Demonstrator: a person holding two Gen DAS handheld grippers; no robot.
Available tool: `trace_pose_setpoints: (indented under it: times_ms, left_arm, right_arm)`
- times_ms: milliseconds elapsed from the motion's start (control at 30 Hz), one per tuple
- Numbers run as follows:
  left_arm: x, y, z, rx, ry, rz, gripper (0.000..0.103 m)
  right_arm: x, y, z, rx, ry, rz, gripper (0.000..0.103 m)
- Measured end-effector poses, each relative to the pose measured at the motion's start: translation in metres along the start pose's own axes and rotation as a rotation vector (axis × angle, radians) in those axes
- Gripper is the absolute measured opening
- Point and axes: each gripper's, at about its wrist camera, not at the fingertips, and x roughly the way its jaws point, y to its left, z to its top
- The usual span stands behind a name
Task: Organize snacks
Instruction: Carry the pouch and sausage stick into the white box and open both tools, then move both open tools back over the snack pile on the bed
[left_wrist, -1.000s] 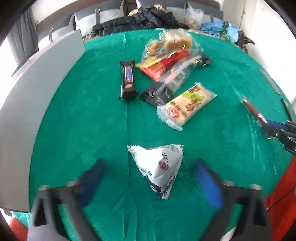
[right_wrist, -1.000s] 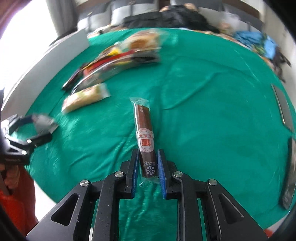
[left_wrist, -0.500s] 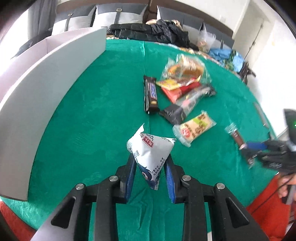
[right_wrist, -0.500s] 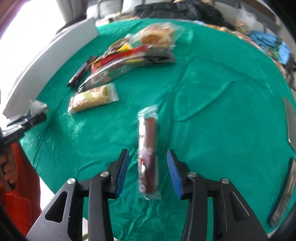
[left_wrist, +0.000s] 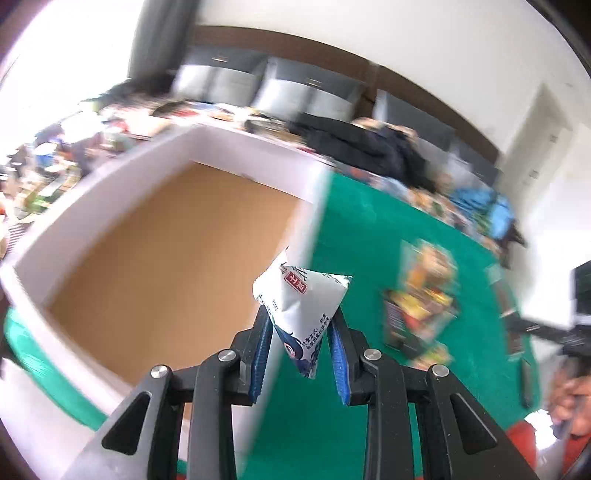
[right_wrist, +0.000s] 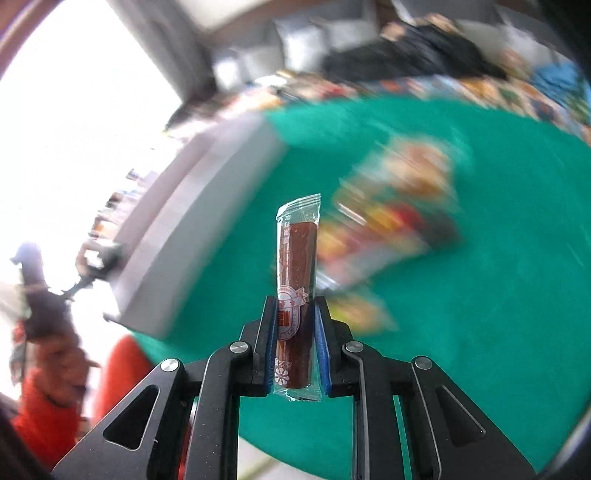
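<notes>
My left gripper (left_wrist: 300, 334) is shut on a white and blue triangular snack pouch (left_wrist: 301, 304) and holds it in the air over the near wall of an open white box (left_wrist: 236, 181) with a brown cardboard floor. My right gripper (right_wrist: 295, 325) is shut on a long brown sausage stick in a clear wrapper (right_wrist: 297, 273), held upright above the green tablecloth (right_wrist: 498, 295). A blurred pile of snack packs (right_wrist: 391, 221) lies beyond it; the pile also shows in the left wrist view (left_wrist: 421, 299). The white box (right_wrist: 192, 229) stands to the right gripper's left.
The table's front edge runs close under both grippers. A person in red (right_wrist: 48, 369) is at the lower left of the right wrist view. Dark jackets (left_wrist: 369, 144) and grey chairs (left_wrist: 295, 88) lie beyond the table's far side.
My left gripper has lifted the pouch and swung left over the box. My right gripper has closed on the sausage stick, lifted it off the cloth and turned left.
</notes>
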Motion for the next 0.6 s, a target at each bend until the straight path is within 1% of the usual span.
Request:
trace_pose_setpoints:
  times_ms: [33, 67, 133, 200, 267, 300, 333, 367, 400, 433, 500, 533, 600]
  left_arm:
    - [-0.001, 0.016, 0.008, -0.012, -0.002, 0.032, 0.029]
    - [0.000, 0.031, 0.015, -0.021, -0.001, 0.070, 0.029]
    - [0.000, 0.059, 0.025, -0.031, 0.005, 0.148, 0.029]
    - [0.002, 0.079, 0.029, -0.032, 0.011, 0.206, 0.030]
    - [0.006, 0.093, 0.030, -0.021, 0.015, 0.265, 0.032]
    - [0.007, 0.098, 0.028, -0.020, 0.017, 0.304, 0.039]
    - [0.009, 0.103, 0.024, -0.022, 0.023, 0.333, 0.053]
    - [0.010, 0.109, 0.022, -0.028, 0.032, 0.359, 0.061]
    - [0.009, 0.112, 0.018, -0.031, 0.032, 0.378, 0.072]
    - [0.007, 0.113, 0.016, -0.032, 0.024, 0.385, 0.076]
    - [0.000, 0.110, 0.009, -0.032, 0.005, 0.367, 0.081]
    - [-0.002, 0.105, 0.005, -0.032, 0.000, 0.352, 0.081]
    - [-0.007, 0.091, -0.001, -0.033, -0.008, 0.310, 0.081]
  right_arm:
    - [0.006, 0.029, 0.017, -0.023, -0.016, 0.059, 0.019]
    - [0.013, 0.047, 0.029, -0.038, -0.022, 0.093, 0.019]
    - [0.034, 0.101, 0.058, -0.073, -0.027, 0.177, 0.019]
    - [0.056, 0.143, 0.077, -0.113, -0.034, 0.209, 0.019]
    - [0.078, 0.174, 0.091, -0.138, -0.038, 0.231, 0.021]
    - [0.089, 0.186, 0.095, -0.134, -0.041, 0.248, 0.025]
    - [0.098, 0.194, 0.098, -0.124, -0.045, 0.255, 0.033]
    - [0.106, 0.200, 0.100, -0.110, -0.048, 0.253, 0.053]
    - [0.109, 0.204, 0.101, -0.095, -0.053, 0.243, 0.062]
    - [0.108, 0.203, 0.102, -0.081, -0.065, 0.235, 0.064]
    - [0.094, 0.189, 0.096, -0.066, -0.105, 0.230, 0.066]
    - [0.088, 0.179, 0.091, -0.075, -0.116, 0.214, 0.068]
    - [0.073, 0.144, 0.077, -0.117, -0.133, 0.117, 0.068]
